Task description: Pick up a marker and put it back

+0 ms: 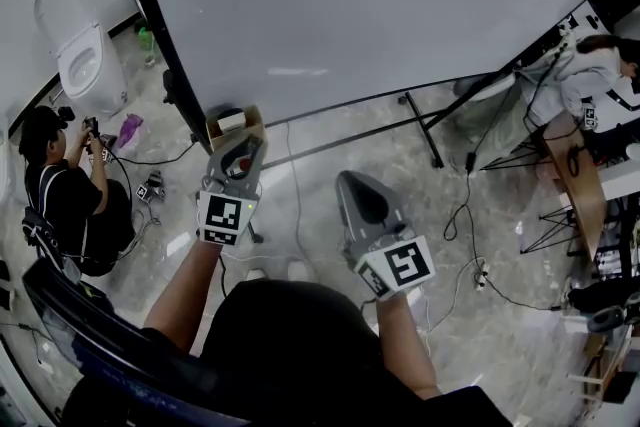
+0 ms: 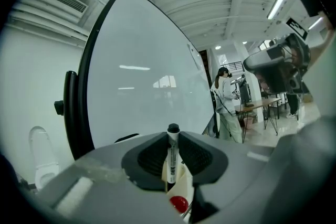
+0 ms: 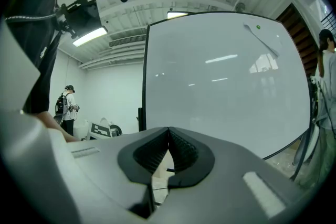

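A marker (image 2: pixel 170 157) with a white barrel and a black cap stands upright between the dark pads of my left gripper (image 2: pixel 172 137), which is shut on it. Just below the jaws are the edge of a small cardboard box (image 2: pixel 185 182) and a round red thing (image 2: pixel 178 203). In the head view my left gripper (image 1: pixel 243 143) points at that open box (image 1: pixel 230 122) at the foot of the big whiteboard (image 1: pixel 380 5). My right gripper (image 1: pixel 358 183) hangs to the right over the floor. Its pads (image 3: pixel 181 150) meet at the tip with nothing between them.
The whiteboard stands on a black frame with legs (image 1: pixel 425 130) reaching over the marble floor. A person crouches at the left (image 1: pixel 65 200) near a white seat (image 1: pixel 85 55). Another person (image 1: pixel 600 65) stands by a wooden table (image 1: pixel 580 180) at the right. Cables (image 1: pixel 465 215) trail across the floor.
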A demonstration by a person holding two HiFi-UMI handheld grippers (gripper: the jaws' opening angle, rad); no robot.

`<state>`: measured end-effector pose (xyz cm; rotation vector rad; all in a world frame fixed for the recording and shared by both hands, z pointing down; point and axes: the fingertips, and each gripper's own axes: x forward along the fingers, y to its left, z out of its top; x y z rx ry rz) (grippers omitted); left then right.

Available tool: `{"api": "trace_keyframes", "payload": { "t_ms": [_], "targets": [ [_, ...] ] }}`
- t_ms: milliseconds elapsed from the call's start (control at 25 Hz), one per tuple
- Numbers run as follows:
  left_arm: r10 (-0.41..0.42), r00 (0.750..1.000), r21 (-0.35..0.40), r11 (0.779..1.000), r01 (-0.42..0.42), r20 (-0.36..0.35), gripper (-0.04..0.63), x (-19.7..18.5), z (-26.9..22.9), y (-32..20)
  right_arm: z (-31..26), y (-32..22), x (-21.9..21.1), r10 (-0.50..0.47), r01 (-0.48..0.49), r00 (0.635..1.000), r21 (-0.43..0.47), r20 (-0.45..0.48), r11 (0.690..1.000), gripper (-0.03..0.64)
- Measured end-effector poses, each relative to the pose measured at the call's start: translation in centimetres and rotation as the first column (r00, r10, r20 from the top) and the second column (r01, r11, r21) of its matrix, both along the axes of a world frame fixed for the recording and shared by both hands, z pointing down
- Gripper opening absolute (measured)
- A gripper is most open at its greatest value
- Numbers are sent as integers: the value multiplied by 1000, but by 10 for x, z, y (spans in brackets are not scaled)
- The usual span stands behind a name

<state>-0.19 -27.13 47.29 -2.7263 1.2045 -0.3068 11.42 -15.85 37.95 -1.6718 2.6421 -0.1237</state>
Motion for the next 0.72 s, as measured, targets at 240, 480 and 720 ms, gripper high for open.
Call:
{"api": "trace_keyframes", "payload": {
  "t_ms": [240, 480, 720],
  "targets": [
    [16, 998, 0, 1000, -16, 63, 75, 8, 15, -5, 4, 0, 9, 20, -20, 1000, -3, -1, 1000, 9],
    [24, 993, -24, 999, -21, 114, 75, 14, 39, -7, 6, -2, 13, 25, -25, 1000, -9, 3, 1000, 9],
    [35, 988, -23, 999, -32, 148, 78, 20, 42, -11, 6, -5, 16, 31, -31, 1000, -9, 3, 999, 9]
  ]
}}
